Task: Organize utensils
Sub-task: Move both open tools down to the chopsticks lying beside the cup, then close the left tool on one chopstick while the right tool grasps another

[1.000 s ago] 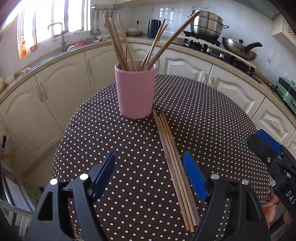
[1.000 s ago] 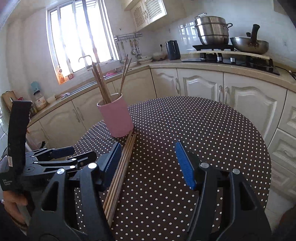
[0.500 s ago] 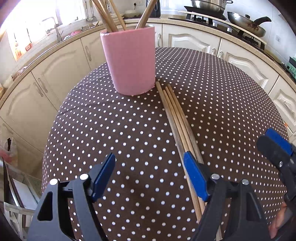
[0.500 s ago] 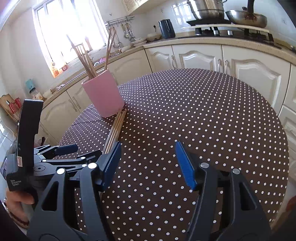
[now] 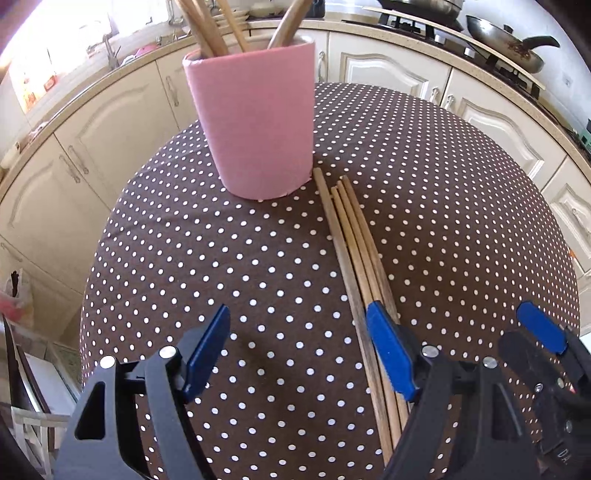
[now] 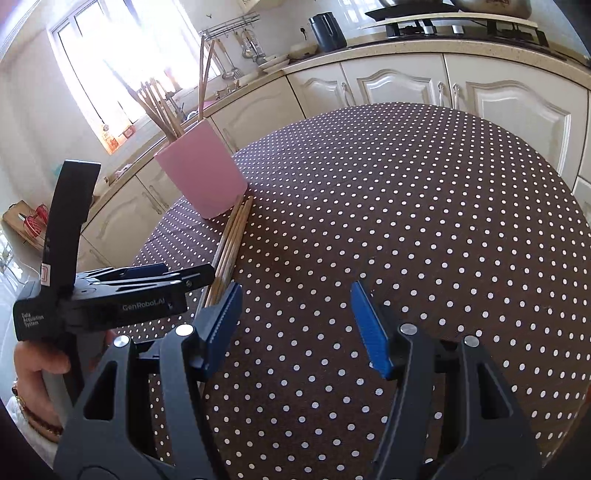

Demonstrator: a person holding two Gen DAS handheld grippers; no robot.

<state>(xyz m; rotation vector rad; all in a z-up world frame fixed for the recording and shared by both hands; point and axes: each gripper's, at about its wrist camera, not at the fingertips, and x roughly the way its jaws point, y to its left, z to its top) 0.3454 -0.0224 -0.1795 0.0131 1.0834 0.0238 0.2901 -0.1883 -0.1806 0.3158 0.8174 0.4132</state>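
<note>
Chopsticks flat on table, both grippers empty

Chopsticks [image 5: 364, 266] lie bundled side by side on the dotted tablecloth [image 5: 221, 258], far ends just beside the base of the pink cup [image 5: 258, 122], on its right in my left view; whether they touch the cup I can't tell; near ends run under my left gripper's right finger. Cup stands upright near the table's far edge; more chopsticks stand in it, leaning outward.

My left gripper [image 5: 299, 354]: jaws wide apart, nothing between the blue pads, only bare cloth; right pad sits over the bundle, contact unclear. My right gripper [image 6: 295, 325]: jaws also apart, a bit narrower, nothing gripped, bare cloth in the gap; it hangs over the near side of the table with the bundle off to its left.

Right view shows the left gripper [image 6: 177, 278] from the side, tips over the near end of the bundle; hand [image 6: 40, 373] on its handle at lower left.

Background: cream cabinets [image 6: 406, 85], window [image 6: 110, 62], kettle [image 6: 327, 31], pan [image 5: 506, 40] on the stove.
</note>
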